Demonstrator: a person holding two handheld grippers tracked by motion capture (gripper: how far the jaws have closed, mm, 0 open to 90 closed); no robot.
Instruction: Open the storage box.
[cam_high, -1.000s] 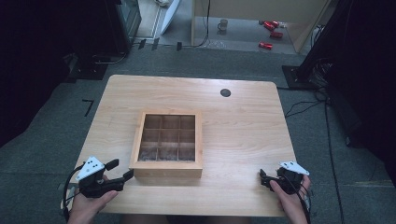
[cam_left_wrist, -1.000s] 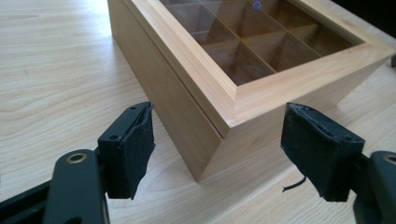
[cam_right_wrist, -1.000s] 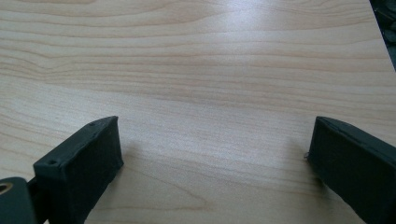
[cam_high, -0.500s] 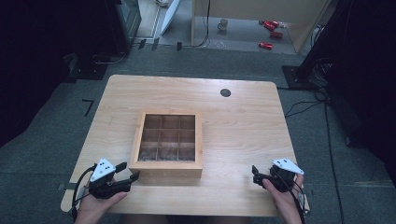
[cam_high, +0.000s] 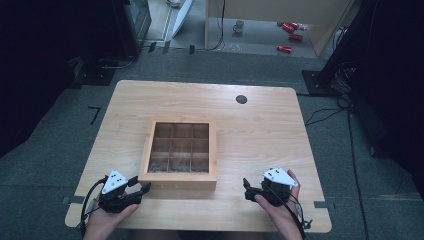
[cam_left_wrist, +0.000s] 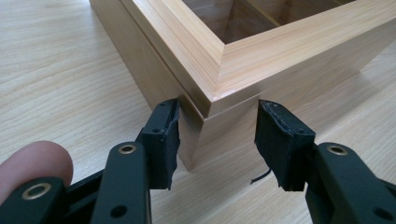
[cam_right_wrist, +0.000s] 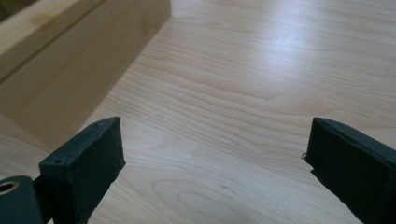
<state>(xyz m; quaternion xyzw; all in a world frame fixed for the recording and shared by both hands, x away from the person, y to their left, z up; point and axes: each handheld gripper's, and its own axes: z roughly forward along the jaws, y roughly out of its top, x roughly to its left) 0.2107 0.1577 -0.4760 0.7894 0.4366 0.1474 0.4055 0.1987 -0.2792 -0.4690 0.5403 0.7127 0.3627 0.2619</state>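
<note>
1. Two grippers sit at the near edge of your table (cam_high: 260, 107), one on each side of the wooden box (cam_high: 180, 152), which rests a little left of the table's centre with its glass-topped lid down.

2. Your left gripper (cam_high: 141, 189) lies at the box's near left corner in the high view, pointing right toward it. From up there you cannot judge how close the pads are to the wood.

3. The left gripper view settles that: the corner of the box (cam_left_wrist: 219, 88) stands between the two black pads, at the seam where the lid meets the body. Your jaws have just been closing. The left pad looks to be right against the side wall, while the right pad still stands off the front wall with a strip of table showing between. So the corner is straddled, not clamped.

4. That view also shows the dividers under the glass, and the tip of your finger at its lower left.

5. Your right gripper (cam_high: 246, 185) sits right of the box, near but apart from it, pointing left in the high view.

6. The right gripper view shows what the high view leaves too small: its jaws stand wide apart with bare table between them, holding nothing. The box's wall (cam_right_wrist: 88, 60) crosses the upper left, untouched.
</note>
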